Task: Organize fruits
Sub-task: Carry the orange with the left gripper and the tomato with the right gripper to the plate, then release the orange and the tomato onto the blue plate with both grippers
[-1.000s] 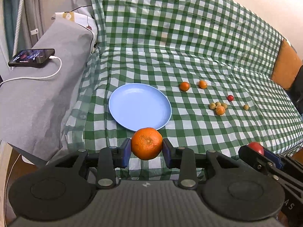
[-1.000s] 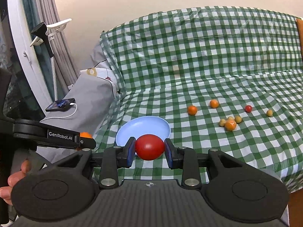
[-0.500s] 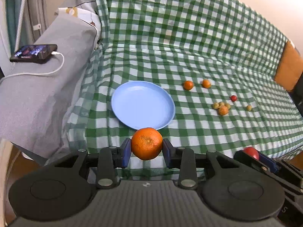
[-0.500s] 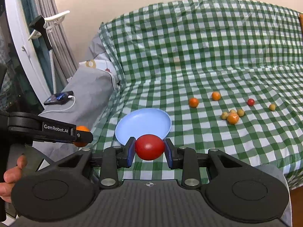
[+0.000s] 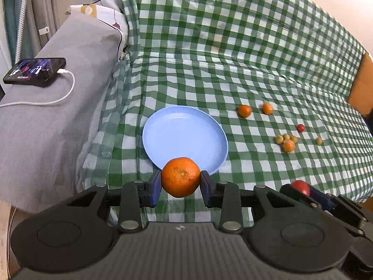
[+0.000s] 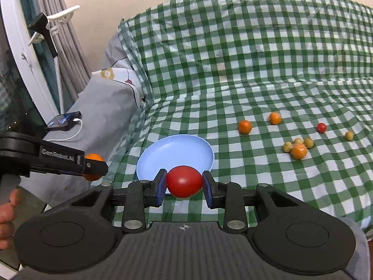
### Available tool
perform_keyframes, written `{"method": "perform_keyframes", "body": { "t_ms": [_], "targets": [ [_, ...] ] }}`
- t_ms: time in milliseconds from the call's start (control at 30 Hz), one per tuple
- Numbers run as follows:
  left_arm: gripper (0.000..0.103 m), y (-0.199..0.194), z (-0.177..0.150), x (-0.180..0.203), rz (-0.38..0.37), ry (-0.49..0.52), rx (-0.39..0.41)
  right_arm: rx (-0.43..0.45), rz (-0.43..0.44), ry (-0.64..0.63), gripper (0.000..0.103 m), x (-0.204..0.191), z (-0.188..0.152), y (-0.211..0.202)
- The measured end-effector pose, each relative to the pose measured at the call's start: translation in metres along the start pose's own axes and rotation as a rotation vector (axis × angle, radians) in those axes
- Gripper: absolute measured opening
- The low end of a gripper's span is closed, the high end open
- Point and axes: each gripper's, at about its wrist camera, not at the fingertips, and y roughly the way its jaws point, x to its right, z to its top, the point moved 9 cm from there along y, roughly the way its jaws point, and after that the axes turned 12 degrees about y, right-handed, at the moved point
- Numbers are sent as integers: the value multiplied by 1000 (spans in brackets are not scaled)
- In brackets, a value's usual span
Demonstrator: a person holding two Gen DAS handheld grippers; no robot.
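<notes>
My left gripper (image 5: 180, 182) is shut on a large orange (image 5: 180, 176), held just before the near rim of the empty blue plate (image 5: 181, 135). My right gripper (image 6: 184, 183) is shut on a red tomato (image 6: 184, 181), also near the plate's (image 6: 172, 154) front rim. In the right wrist view the left gripper (image 6: 93, 166) with its orange (image 6: 93, 158) shows at the left. In the left wrist view the tomato (image 5: 300, 186) shows at the lower right. Loose fruit lies right of the plate: two small oranges (image 5: 244, 111), a small red fruit (image 5: 300, 128), and a cluster of yellow-green fruits with an orange one (image 5: 288, 143).
A green checked cloth (image 5: 233, 58) covers the sofa seat and back. A phone (image 5: 35, 70) on a white charging cable lies on the grey armrest at the left. An orange cushion (image 5: 360, 86) sits at the far right. A clothes rack and curtain (image 6: 53, 46) stand at the left.
Both grippers have moved forward toward the plate, still holding their fruit. The plate and loose fruits look closer and higher in both views.
</notes>
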Motion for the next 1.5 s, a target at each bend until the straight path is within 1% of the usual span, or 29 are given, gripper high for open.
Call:
{"method": "perform_keyframes", "body": {
  "t_ms": [133, 400, 533, 667, 900, 933, 967, 1000, 1033, 1067, 1100, 1133, 1167, 1200, 1267, 1367, 1433, 1500],
  "targets": [
    [39, 26, 9, -6, 10, 5, -21, -30, -6, -7, 34, 4, 3, 32],
    [39, 94, 24, -16, 18, 8, -66, -62, -29, -33, 34, 10, 5, 93],
    [39, 125, 29, -23, 30, 22, -86, -90, -41, -67, 34, 11, -1, 127],
    [39, 154, 31, -30, 29, 23, -125, -128, -61, -95, 34, 12, -6, 160],
    [39, 200, 27, -39, 45, 71, -186, -181, -93, -121, 34, 18, -14, 194],
    [42, 205, 27, -39, 43, 73, -187, -191, -93, -122, 34, 18, -14, 198],
    [56, 206, 28, -40, 40, 75, -182, -202, -94, -124, 35, 18, -15, 202],
    [65, 206, 30, -41, 39, 76, -179, -205, -98, -130, 38, 18, -14, 205],
    [92, 202, 32, -41, 30, 66, -168, -207, -102, -138, 43, 17, -13, 207],
    [102, 197, 36, -42, 41, 51, -149, -212, -104, -143, 64, 17, -12, 207],
    [103, 188, 39, -44, 57, 32, -103, -220, -96, -146, 79, 16, -10, 205],
    [103, 181, 41, -44, 60, 26, -75, -223, -80, -148, 82, 14, -8, 199],
    [103, 175, 41, -43, 52, 30, -70, -216, -65, -150, 83, 12, -7, 190],
    [103, 169, 38, -42, 47, 38, -92, -214, -53, -159, 86, 10, -6, 180],
    [103, 156, 29, -39, 60, 50, -128, -207, -53, -164, 91, 9, -6, 157],
    [103, 123, 14, -33, 105, 76, -121, -176, -67, -143, 95, 8, -8, 116],
    [103, 100, 4, -23, 110, 101, -118, -138, -89, -125, 99, 8, -9, 87],
    [103, 78, -4, -12, 105, 115, -112, -104, -120, -88, 100, 10, -10, 58]
  ]
}}
